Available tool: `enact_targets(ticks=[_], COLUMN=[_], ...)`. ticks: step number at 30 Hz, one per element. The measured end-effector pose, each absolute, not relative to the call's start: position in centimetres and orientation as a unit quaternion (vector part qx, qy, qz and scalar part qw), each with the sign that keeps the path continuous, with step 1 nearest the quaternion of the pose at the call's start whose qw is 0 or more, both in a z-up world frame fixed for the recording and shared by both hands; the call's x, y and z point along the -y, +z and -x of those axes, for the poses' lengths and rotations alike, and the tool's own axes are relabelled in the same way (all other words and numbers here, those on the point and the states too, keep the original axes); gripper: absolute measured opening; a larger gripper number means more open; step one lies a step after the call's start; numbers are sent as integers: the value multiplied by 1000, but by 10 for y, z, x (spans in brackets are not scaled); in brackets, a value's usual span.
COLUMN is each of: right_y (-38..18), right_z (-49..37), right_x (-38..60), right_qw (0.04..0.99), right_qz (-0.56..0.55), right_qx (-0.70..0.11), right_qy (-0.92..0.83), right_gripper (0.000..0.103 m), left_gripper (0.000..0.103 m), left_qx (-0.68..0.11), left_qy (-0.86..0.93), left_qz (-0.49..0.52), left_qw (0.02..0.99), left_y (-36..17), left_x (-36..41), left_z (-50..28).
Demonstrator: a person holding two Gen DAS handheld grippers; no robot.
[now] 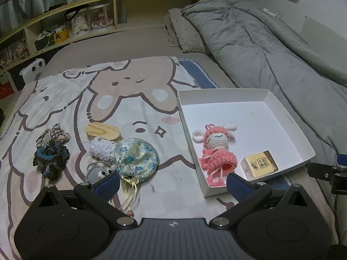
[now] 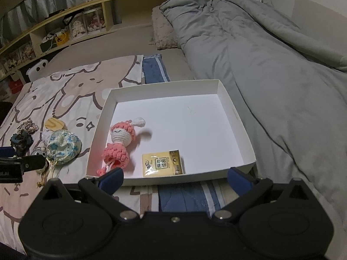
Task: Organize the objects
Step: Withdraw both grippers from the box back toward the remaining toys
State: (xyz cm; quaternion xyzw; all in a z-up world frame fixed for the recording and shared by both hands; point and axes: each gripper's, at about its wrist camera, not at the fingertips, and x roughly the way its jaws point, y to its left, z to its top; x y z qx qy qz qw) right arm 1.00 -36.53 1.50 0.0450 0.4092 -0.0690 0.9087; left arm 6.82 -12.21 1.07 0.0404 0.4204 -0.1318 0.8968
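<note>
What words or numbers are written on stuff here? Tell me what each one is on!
Yellow packet in the white box: printed characters and a square code, too blurred to read.
White box wall: a tiny line of print, too small to read.
Black mount at the left edge of the right view: letters cut off, unreadable.
Shelf items: labels too small to read.
Nothing else carries text.

Both of your wrist views are dim and cool-toned, lit softly from overhead. The white box (image 2: 236, 117) is the brightest surface and nears glare on its floor. Fisheye distortion bows the shelf (image 1: 91, 4) and darkens the corners. You get short, faint shadows. The pink crochet doll (image 2: 121, 143) shows slight motion blur at one ear in your right view.
</note>
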Motion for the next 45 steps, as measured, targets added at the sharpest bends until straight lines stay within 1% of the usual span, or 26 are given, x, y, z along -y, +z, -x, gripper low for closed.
enact_targets(ticks=[14,22,32,45], right_y=[21,20,19,19], right_z=[-4,-15,-41,-78], right_x=[357,345,310,251], right_qw=[911,913,918,921], right_qz=[-50,-46,-43,-43], right_qx=[-404,-401,-393,-386], right_qy=[-68,-61,-31,22], right_gripper=[103,103,103,103], left_gripper=[103,103,103,103], left_qx=[-402,-402,-396,-379], left_qy=[-135,-126,-85,-14], left_qz=[-32,-28,-25,9], left_qw=[905,906,914,925], left_y=[20,19,23,31], left_x=[109,95,56,-14], left_z=[-61,-66,-78,-92])
